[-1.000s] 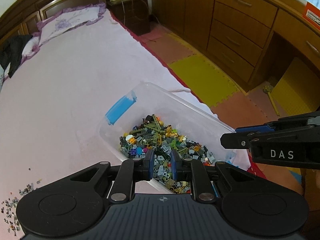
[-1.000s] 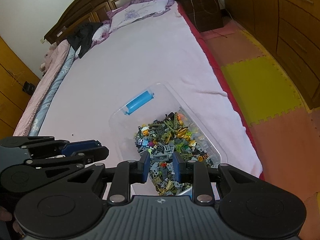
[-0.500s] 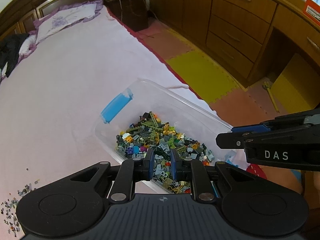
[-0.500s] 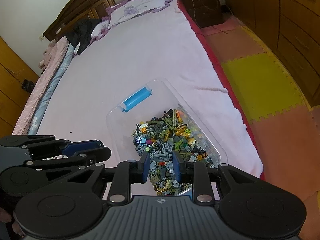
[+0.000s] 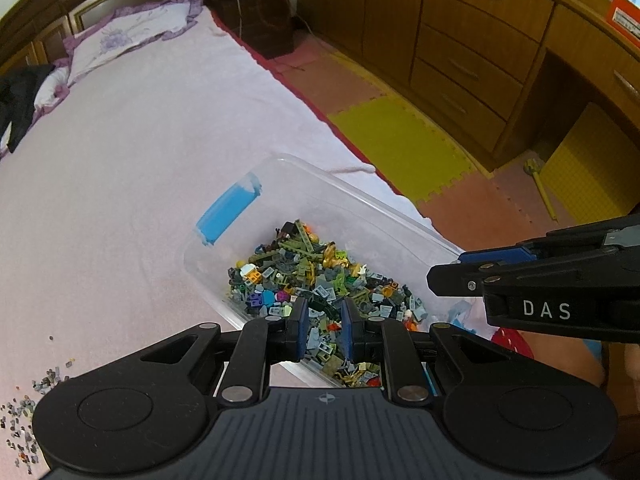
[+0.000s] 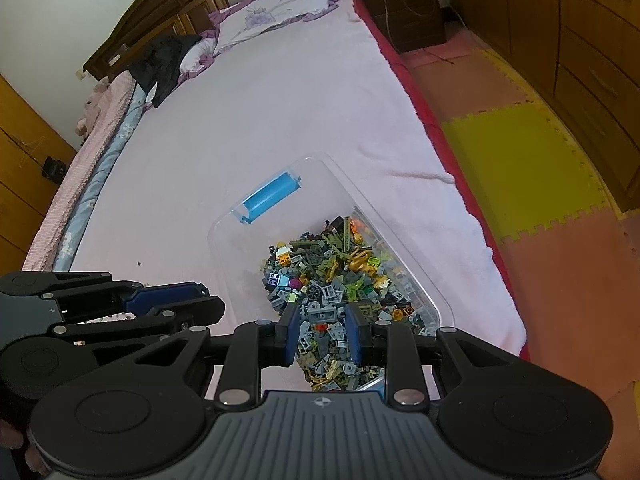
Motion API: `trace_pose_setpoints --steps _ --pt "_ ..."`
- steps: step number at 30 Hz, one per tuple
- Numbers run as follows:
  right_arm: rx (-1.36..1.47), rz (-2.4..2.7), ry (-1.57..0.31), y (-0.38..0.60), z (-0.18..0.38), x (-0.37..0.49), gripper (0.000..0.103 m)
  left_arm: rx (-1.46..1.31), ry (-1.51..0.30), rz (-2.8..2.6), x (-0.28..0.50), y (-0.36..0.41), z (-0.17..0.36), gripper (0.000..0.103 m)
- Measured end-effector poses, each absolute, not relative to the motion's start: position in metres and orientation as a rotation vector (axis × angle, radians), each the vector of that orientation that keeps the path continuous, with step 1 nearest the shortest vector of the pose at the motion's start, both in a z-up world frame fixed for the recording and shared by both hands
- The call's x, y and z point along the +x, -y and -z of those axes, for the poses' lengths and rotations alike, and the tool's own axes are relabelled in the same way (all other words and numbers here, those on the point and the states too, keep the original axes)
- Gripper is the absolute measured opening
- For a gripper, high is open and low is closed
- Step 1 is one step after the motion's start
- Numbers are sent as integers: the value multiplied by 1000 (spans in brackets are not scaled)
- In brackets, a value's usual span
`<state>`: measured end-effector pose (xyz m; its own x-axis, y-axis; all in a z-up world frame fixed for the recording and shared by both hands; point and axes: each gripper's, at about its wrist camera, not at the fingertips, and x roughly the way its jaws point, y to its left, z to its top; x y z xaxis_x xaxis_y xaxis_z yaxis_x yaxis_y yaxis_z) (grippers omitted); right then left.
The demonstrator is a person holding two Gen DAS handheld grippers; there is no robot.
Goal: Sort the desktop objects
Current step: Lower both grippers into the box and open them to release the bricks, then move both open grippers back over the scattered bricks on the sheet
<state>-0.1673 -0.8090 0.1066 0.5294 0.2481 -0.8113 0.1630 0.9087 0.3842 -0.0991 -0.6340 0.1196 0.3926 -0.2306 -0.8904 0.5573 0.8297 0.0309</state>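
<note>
The small building bricks (image 5: 316, 292) lie in a mixed heap of grey, green, yellow and orange pieces inside a clear plastic box (image 5: 360, 200), directly ahead of and below both grippers. The heap fills the near half of the box; the far half is bare. The box has a blue handle (image 5: 228, 214) on its far left end, seen from the left gripper (image 5: 324, 330), and it rests on the pink sheet of a bed (image 5: 140, 140), near the bed's right edge.

The left gripper hangs over the near rim of the box with its jaws a narrow gap apart, and nothing is between them. The right gripper (image 6: 324, 334) hangs over the same heap, its jaws also only slightly apart and empty. In the left wrist view the right gripper comes in from the right side, just beside the box.

To the left of the left gripper, some loose tiny pieces (image 5: 28, 412) are scattered on the sheet; they are probably more bricks, but they are too small to tell. Further ahead there is a pillow (image 6: 276, 12) and a dark garment (image 6: 168, 60) at the headboard. To the right of the bed are foam floor mats (image 6: 520, 160) and wooden drawers (image 5: 460, 40).
</note>
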Motion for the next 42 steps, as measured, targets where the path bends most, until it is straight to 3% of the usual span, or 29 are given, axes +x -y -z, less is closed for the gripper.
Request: trace_pose_setpoints --steps 14,25,36,42 --pt "456 -38 -1029 812 -102 -161 28 356 -1064 512 -97 636 -118 21" --pt "451 -31 -1029 812 -102 -158 40 347 -1065 481 -96 629 -118 41" --pt "423 -52 -1055 797 -103 -152 46 297 -1059 393 -108 596 -126 53" --pt "407 -38 -1062 775 -116 -151 57 271 -1012 343 -121 560 -140 62"
